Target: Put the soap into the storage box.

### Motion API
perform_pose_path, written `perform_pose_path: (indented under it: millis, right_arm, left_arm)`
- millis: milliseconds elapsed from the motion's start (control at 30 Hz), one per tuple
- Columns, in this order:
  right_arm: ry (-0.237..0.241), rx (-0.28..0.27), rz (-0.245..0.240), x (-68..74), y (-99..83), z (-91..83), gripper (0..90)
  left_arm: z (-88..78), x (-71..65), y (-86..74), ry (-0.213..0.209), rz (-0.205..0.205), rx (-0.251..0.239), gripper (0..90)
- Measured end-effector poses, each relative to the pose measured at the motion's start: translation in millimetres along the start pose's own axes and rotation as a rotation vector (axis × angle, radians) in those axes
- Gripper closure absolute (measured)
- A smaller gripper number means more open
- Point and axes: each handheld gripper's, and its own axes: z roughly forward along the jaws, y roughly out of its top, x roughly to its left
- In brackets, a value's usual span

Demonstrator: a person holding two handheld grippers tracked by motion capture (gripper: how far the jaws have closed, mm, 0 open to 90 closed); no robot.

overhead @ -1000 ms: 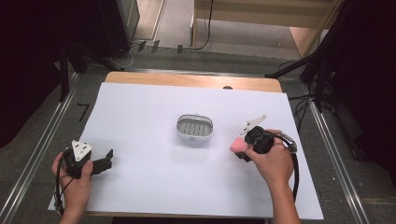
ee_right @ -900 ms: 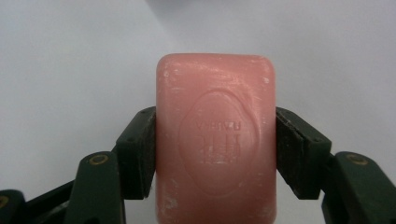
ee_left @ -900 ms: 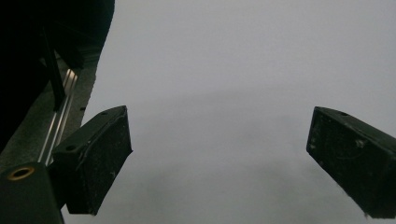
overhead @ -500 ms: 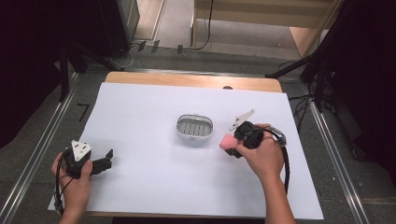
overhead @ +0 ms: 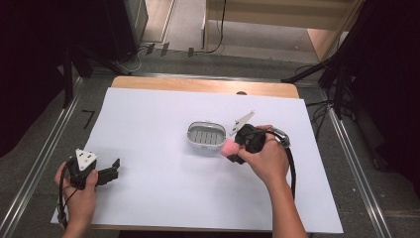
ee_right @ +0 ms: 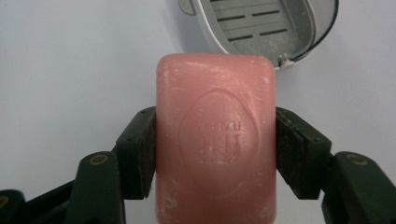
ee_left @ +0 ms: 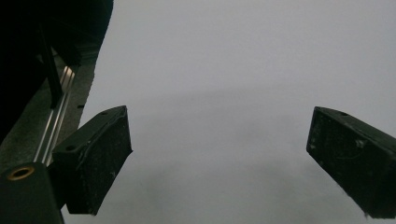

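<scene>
A pink bar of soap (ee_right: 215, 140) with an embossed oval mark is clamped between the two black jaws of my right gripper (ee_right: 215, 149). In the high view the soap (overhead: 228, 148) and my right gripper (overhead: 233, 151) are just right of a grey and white soap dish (overhead: 206, 134) in the middle of the table. The dish (ee_right: 266, 28) has a slotted grey insert and lies just beyond the soap. My left gripper (overhead: 115, 170) rests low at the table's front left, and its jaws stand wide apart over bare white surface (ee_left: 219, 154).
A white sheet (overhead: 163, 198) covers the wooden table (overhead: 198, 85). Metal rails (overhead: 44, 153) run along both sides on the floor. Cables and dark stands are behind the table's far edge.
My right gripper has carried the pink soap leftward and a little forward, from the right part of the table to right beside the soap dish. The left gripper has stayed put.
</scene>
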Motion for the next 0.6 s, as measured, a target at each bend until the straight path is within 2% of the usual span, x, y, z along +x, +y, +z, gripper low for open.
perform_pose_path:
  millis: [167, 300, 333, 600]
  right_arm:
    - [0.011, -0.003, -0.016, 0.0, 9.1, 1.0, 38.6]
    - [0.015, -0.011, -0.056, -0.8, 16.0, 3.3, 38.6]
    - [0.018, -0.008, -0.047, -0.2, 17.4, 3.5, 38.6]
    - [0.029, 0.002, -0.079, -1.8, 32.0, 9.2, 38.6]
  left_arm:
    - [0.1, 0.3, 0.0, -0.003, -0.003, 0.001, 7.1]
    - [0.1, 0.4, 0.1, -0.004, -0.004, 0.002, 7.1]
    - [0.1, 0.5, 0.1, -0.004, -0.005, 0.002, 7.1]
    - [0.3, 0.5, 0.2, -0.005, -0.007, 0.002, 7.1]
